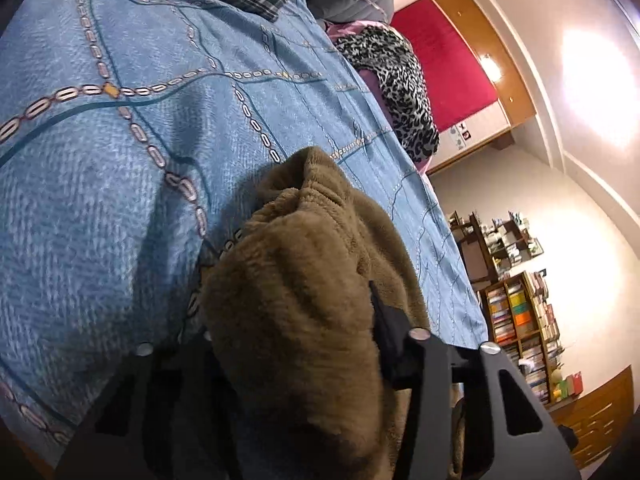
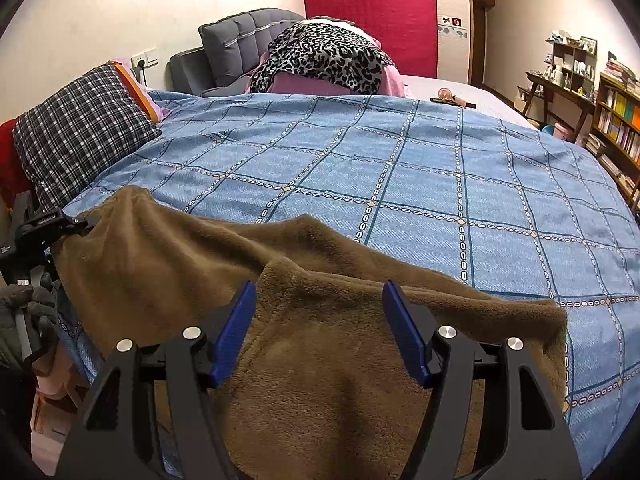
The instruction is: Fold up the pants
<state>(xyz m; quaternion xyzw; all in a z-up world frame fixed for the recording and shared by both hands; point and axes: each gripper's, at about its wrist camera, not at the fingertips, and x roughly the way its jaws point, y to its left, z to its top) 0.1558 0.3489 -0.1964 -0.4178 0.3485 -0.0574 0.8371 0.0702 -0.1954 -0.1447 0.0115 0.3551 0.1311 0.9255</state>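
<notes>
Brown fleece pants lie on the near edge of the bed, on a blue chain-print duvet. One end is lifted at the left side of the right wrist view; the rest is spread flat toward the right.

Left hand-held gripper: a thick bunch of the fleece sits between its jaws and hides both tips. The cloth hangs up off the duvet there, so I judge it clenched on the pants, though the pad contact itself is not visible.

Right hand-held gripper: released. Blue pads stand wide apart, hovering over the mid part of the pants, nothing pinched.

Risks, as judged:
- The left grip holds a wad, not a clean edge. If only the outer layer is caught, the inner layer may slide out when lifted, and the fold comes out skewed.
- Plush fabric is slippery and bulky; a partial bite could let go mid-carry.
- The pants lie close to the bed edge; a drag toward the person could pull the loose end off the mattress.
- The right jaws, if closed where they now hang, would take mid-cloth rather than a hem or waistband, bunching it.

Orientation: the long axis runs left to right across the near edge of the bed, roughly parallel to it. Which end is the waistband I cannot tell.

A plaid pillow lies well apart, far left.
</notes>
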